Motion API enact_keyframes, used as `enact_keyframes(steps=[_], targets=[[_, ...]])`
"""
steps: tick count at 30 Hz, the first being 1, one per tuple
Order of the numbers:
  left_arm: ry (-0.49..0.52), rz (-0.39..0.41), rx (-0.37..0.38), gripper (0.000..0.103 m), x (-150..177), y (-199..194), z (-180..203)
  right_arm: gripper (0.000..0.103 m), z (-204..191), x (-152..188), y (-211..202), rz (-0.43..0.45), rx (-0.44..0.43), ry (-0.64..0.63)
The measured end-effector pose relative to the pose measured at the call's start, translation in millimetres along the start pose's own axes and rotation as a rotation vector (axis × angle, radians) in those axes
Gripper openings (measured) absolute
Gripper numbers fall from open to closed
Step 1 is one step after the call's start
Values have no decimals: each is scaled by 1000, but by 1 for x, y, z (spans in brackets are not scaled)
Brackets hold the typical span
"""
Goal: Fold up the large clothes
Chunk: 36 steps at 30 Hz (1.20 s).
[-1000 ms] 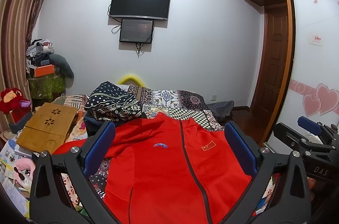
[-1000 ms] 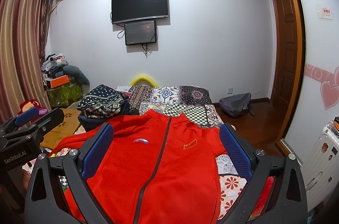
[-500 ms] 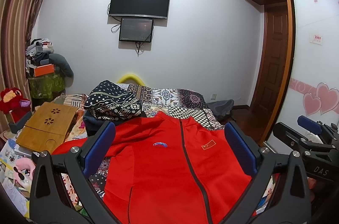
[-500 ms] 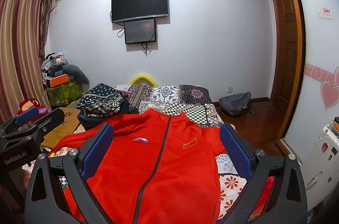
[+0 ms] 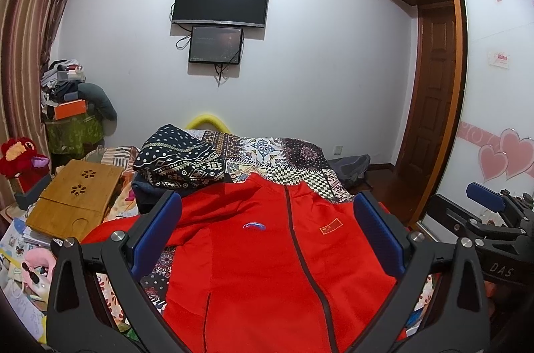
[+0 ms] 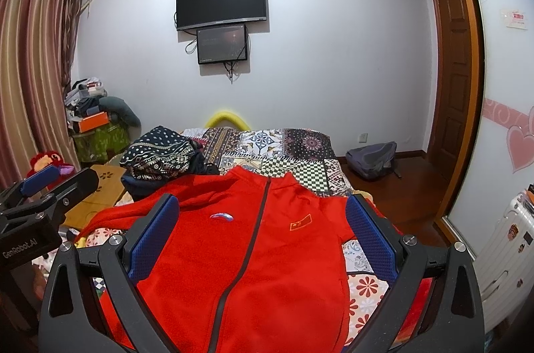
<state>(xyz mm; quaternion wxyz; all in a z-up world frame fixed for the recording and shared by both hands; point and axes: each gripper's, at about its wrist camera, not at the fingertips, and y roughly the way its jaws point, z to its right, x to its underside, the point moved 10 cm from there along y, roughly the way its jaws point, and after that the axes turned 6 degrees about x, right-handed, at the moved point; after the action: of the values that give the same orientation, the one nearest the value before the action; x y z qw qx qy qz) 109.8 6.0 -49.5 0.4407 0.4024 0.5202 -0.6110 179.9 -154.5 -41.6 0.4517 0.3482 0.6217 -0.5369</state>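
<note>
A red zip-up jacket [image 5: 267, 259] [image 6: 253, 252] lies flat and face up on the patterned bed, collar toward the far wall, a dark zipper down its middle. Its left sleeve stretches out toward the left edge. My left gripper [image 5: 267, 216] hovers above the jacket's chest, open, with nothing between its blue pads. The right gripper [image 6: 262, 219] hangs over the chest too, open and empty. Each gripper shows at the edge of the other's view: right gripper [image 5: 484, 206], left gripper [image 6: 46, 182].
A folded dark patterned pile [image 5: 180, 159] sits on the bed [image 6: 293, 149] beyond the jacket. A wooden lap table [image 5: 76, 192] and clutter lie left of the bed. A grey backpack [image 6: 373, 159] rests on the floor by the door. A white suitcase [image 6: 500, 252] stands at right.
</note>
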Motion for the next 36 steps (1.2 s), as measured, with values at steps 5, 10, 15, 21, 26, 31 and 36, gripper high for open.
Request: enact_keyframes(steps=[5,10,15,21,26,31,36], targets=[[-14,-18,-7,103,3,9,-8,99,-2,1,7,-20,3,-13],[-26,-32,-30,103,5,19,-25,99,-2,4,18,-54,8,-21],[-74,-44,-89,103,6,31,-62,99,-2,11,31,-97,15,-28],[-193,-68,-216,103,12,49,-143,99,3,18,51,-154,27,-23],[-317,-83,-336,103,25,55,-221,99,6,24,66,-201,35,-14],[-536,-168,-381,103,70,62,-303,99,8,29,85,-250,49,-13],[-812,-264,-353,103,139,73,-359,99,6,35,107,-296,50,-15]])
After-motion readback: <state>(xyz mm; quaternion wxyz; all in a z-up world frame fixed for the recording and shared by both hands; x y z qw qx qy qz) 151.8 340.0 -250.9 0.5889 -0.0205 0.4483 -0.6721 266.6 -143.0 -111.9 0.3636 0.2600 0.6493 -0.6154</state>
